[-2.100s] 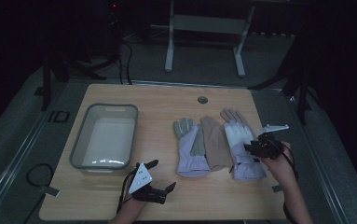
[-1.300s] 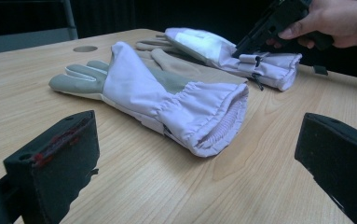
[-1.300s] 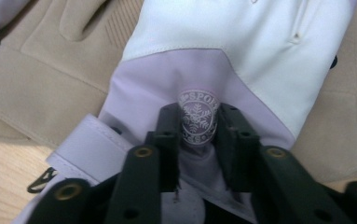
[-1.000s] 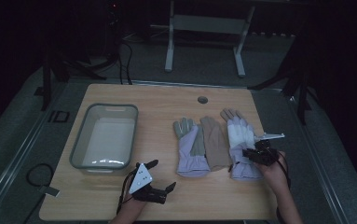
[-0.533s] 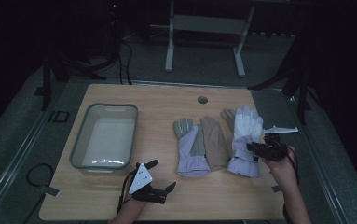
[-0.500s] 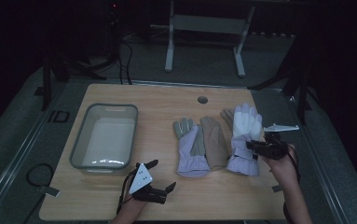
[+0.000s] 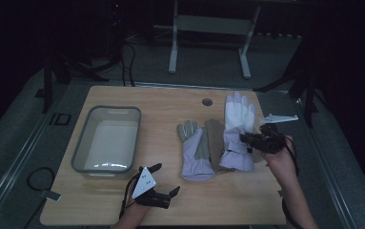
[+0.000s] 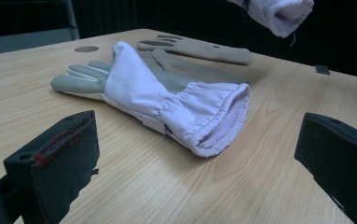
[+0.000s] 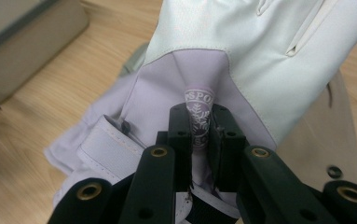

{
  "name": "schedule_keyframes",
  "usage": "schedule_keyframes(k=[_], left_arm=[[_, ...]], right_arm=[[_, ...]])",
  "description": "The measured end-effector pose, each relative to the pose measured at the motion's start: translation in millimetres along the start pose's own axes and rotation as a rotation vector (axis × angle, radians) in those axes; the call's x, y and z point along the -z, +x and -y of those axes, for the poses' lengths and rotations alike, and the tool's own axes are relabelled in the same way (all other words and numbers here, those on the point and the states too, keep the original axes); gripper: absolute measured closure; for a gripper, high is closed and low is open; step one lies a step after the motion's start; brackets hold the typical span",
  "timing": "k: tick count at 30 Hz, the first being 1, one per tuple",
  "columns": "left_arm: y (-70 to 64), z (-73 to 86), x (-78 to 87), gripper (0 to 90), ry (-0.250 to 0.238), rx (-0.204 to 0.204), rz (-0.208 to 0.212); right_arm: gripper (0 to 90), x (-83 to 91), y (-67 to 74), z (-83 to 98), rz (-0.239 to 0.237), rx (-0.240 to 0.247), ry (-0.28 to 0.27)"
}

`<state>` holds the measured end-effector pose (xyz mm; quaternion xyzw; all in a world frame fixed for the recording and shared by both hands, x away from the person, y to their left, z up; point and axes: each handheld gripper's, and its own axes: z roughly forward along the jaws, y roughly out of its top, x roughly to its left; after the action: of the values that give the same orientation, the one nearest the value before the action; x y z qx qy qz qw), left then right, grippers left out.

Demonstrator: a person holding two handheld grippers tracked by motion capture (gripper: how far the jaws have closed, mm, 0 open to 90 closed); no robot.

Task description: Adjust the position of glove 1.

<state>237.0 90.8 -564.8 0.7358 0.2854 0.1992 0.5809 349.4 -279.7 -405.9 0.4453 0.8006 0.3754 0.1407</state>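
Right claw pinching white-and-purple glove, holding it up off bench. Left claw staying wide open, resting near other glove.

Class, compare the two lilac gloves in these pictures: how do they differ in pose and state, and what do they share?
The left glove lies flat on the table, untouched; the right glove is pinched in the right gripper with its cuff off the wood. The left glove shows its grey side up; the right glove shows its white side up. The left gripper is open, short of the left glove. Both have lilac gathered cuffs.
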Motion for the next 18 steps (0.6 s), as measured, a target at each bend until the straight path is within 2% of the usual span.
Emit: schedule_keyframes(k=[8, 9, 10, 18], left_arm=[[0.1, 0.0, -0.1, 0.0, 0.0, 0.003, -0.001], [0.0, 0.0, -0.1, 0.0, -0.001, 0.002, -0.001], [0.0, 0.0, -0.1, 0.0, -0.001, 0.002, -0.001], [-0.1, 0.0, -0.1, 0.0, 0.0, 0.0, 0.001]], right_arm=[[80.6, -17.0, 33.0, -19.5, -0.039, 0.012, 0.0], [80.6, -23.0, 40.8, -22.1, -0.051, 0.017, 0.007], [80.6, -23.0, 40.8, -22.1, -0.051, 0.017, 0.007], [80.4, -47.9, 71.0, -27.8, -0.075, 0.021, 0.051]])
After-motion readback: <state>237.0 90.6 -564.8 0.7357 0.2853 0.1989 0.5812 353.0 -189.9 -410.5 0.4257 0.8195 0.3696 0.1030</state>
